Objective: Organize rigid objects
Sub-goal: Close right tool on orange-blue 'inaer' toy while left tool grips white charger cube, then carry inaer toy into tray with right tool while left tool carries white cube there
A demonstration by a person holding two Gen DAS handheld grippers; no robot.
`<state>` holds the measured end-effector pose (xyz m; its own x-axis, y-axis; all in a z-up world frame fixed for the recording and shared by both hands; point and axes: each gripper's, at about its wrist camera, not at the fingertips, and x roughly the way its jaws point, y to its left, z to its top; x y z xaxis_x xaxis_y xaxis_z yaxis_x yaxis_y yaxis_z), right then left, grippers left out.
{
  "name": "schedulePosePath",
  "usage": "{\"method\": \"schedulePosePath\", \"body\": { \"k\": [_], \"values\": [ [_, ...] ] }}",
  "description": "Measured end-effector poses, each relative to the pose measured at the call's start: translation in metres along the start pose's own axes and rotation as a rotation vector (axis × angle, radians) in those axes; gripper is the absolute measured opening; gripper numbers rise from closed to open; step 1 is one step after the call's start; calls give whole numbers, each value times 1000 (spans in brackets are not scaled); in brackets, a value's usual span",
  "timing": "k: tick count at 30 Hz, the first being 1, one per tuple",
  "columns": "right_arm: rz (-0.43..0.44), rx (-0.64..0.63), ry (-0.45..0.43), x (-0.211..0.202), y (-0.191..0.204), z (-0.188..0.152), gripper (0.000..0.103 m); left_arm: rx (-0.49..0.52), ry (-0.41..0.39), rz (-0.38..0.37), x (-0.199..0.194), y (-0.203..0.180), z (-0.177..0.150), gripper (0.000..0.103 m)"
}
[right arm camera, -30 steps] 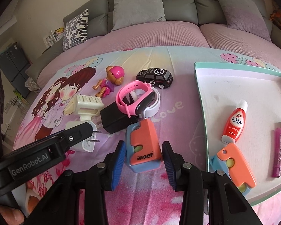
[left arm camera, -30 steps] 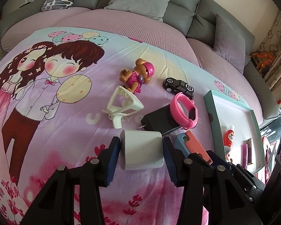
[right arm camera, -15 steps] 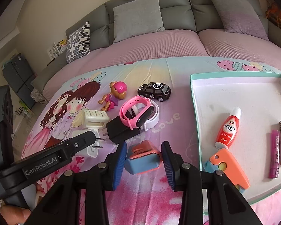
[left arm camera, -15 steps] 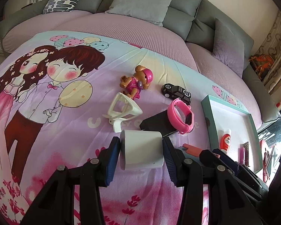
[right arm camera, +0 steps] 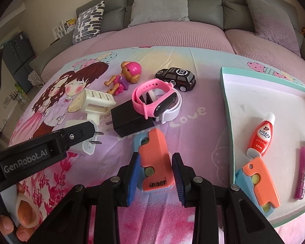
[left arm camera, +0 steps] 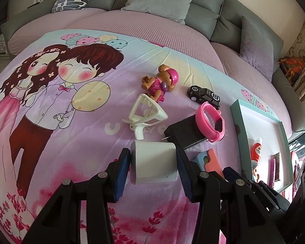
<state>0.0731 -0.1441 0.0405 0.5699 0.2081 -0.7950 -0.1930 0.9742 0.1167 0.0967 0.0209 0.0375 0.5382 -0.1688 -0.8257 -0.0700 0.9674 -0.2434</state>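
Now right gripper (right arm camera: 155, 174) jaws closing around orange cutter (right arm camera: 155, 162), left gripper (left arm camera: 153, 166) still clamping white charger (left arm camera: 154, 165)

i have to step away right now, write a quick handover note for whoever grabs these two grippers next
Left gripper: shut on the white charger.
Right gripper: jaws closing around the orange and blue cutter; pads at its sides.
In the teal tray already: red bottle, a second orange cutter, purple pen, a patterned bar at the edge.
On the bedspread, not yet sorted: black charger, pink watch band, toy car, dog figure, cream clip.
Likely next: carry both held items to the tray.
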Motion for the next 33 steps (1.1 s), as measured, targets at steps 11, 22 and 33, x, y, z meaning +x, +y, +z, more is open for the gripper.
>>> {"method": "schedulePosePath", "body": {
  "k": [11, 22, 33],
  "values": [
    [-82, -108, 42, 16, 18, -4, 51, -26, 28, 17, 8, 11, -1, 48],
    [-19, -32, -24, -6, 6, 2, 45, -27, 6, 9, 1, 11, 1, 48],
    [-45, 133, -189, -46, -36, 13, 45, 6, -33, -19, -12, -8, 5, 48]
  ]
}}
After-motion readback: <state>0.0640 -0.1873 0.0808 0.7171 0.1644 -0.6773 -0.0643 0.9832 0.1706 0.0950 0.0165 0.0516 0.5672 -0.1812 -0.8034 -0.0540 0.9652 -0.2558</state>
